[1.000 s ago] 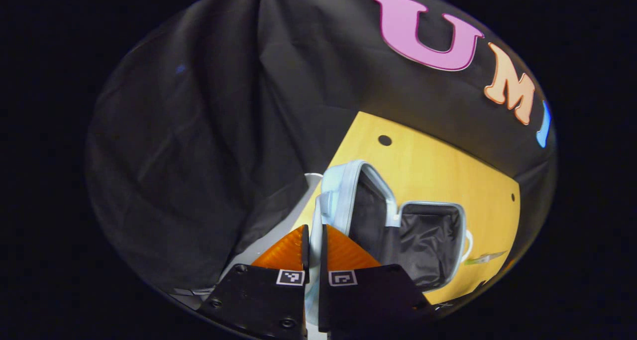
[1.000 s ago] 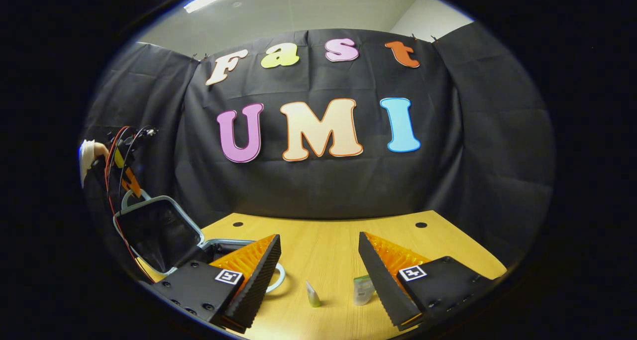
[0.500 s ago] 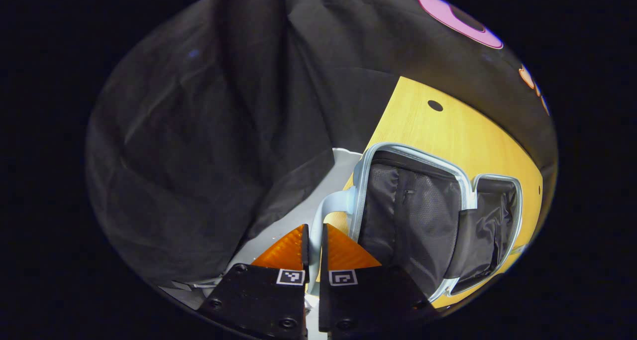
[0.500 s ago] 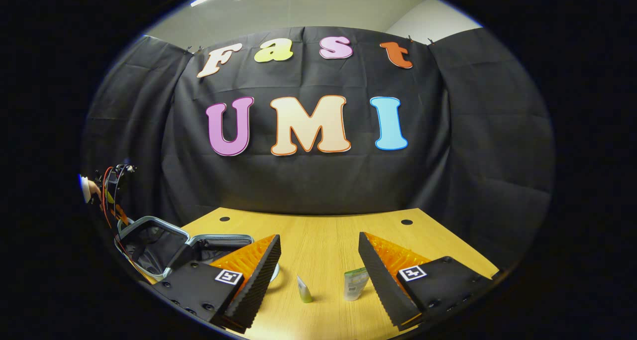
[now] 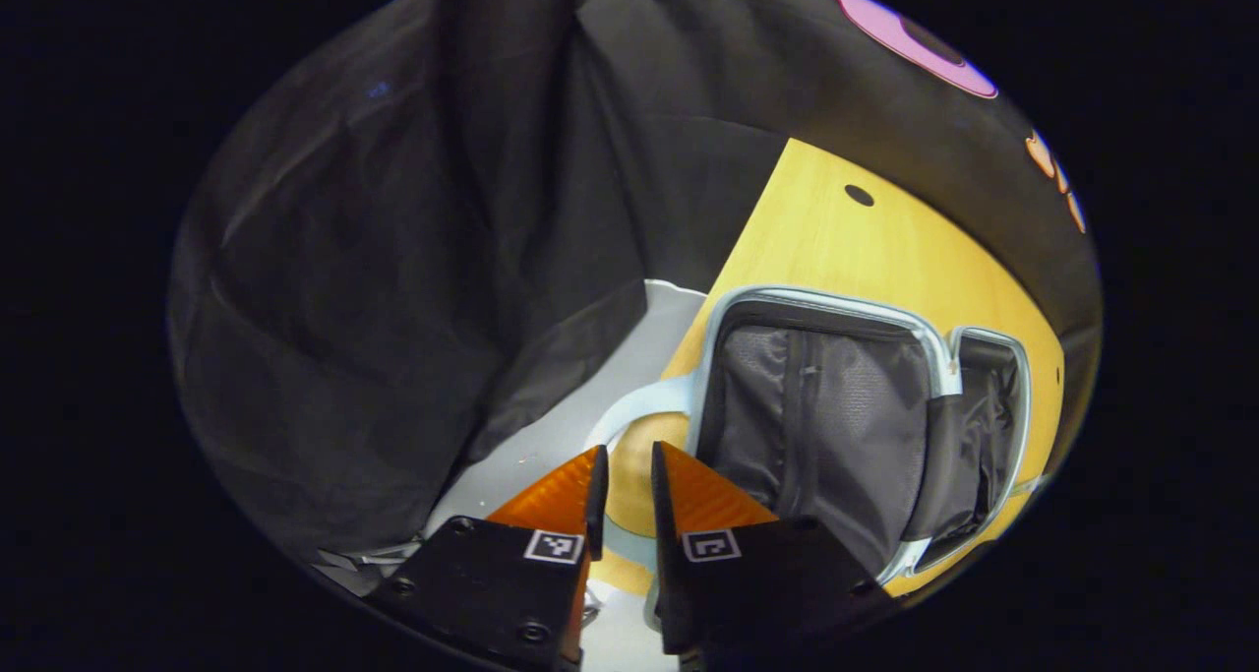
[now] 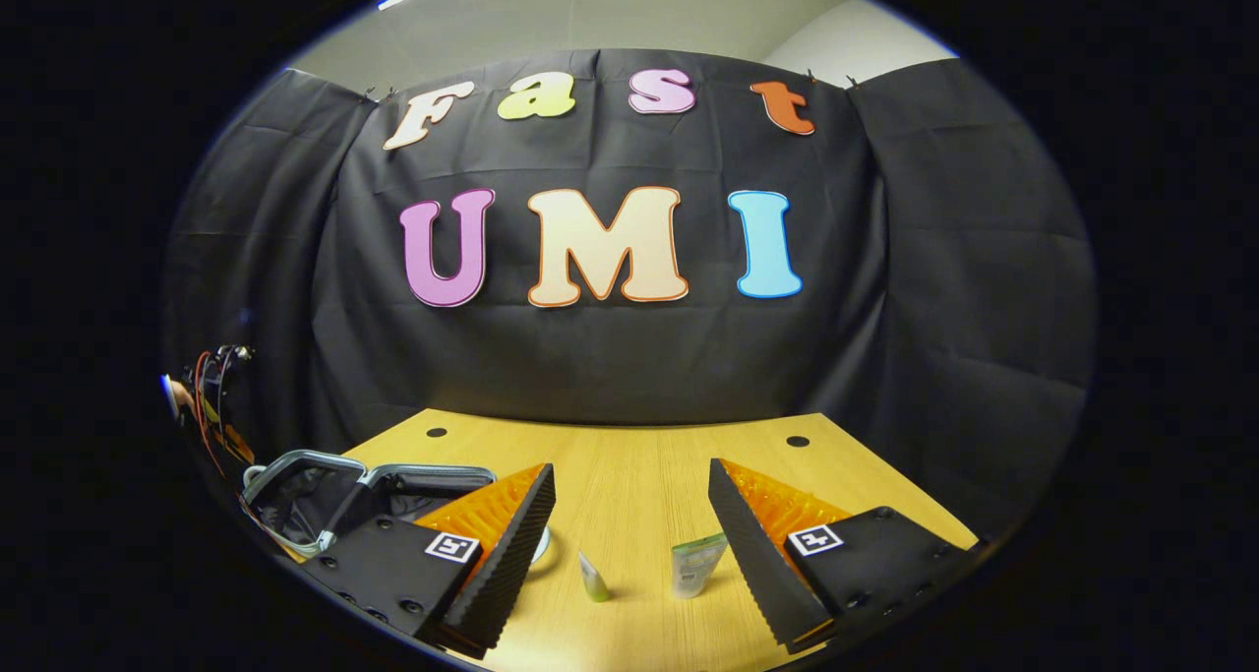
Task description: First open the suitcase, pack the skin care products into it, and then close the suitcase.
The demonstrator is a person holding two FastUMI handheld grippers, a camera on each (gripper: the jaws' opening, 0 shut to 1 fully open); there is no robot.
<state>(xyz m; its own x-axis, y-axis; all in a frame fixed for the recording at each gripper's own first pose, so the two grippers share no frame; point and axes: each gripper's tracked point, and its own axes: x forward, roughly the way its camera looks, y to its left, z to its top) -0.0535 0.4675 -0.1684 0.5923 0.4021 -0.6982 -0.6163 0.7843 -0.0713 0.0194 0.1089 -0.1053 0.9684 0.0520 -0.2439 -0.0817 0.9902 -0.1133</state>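
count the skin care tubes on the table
2: a small tube standing on the table between the right gripper's fingers, and a larger tube beside it by the right-hand finger. More may be hidden behind the fingers.

You will find no word, brand or number that can be read on any object here. Left gripper view: two square black-and-white coded markers (image 5: 553, 546) (image 5: 710, 545), one on each finger mount of the left gripper (image 5: 627, 449); these are patterns, not text. Right gripper view: the same kind of marker (image 6: 450, 546) (image 6: 814, 539) on each finger mount of the right gripper (image 6: 629, 465). Near the table's front edge, the small tube (image 6: 592, 579) and the green tube (image 6: 693, 566) show print too small for you to make out.
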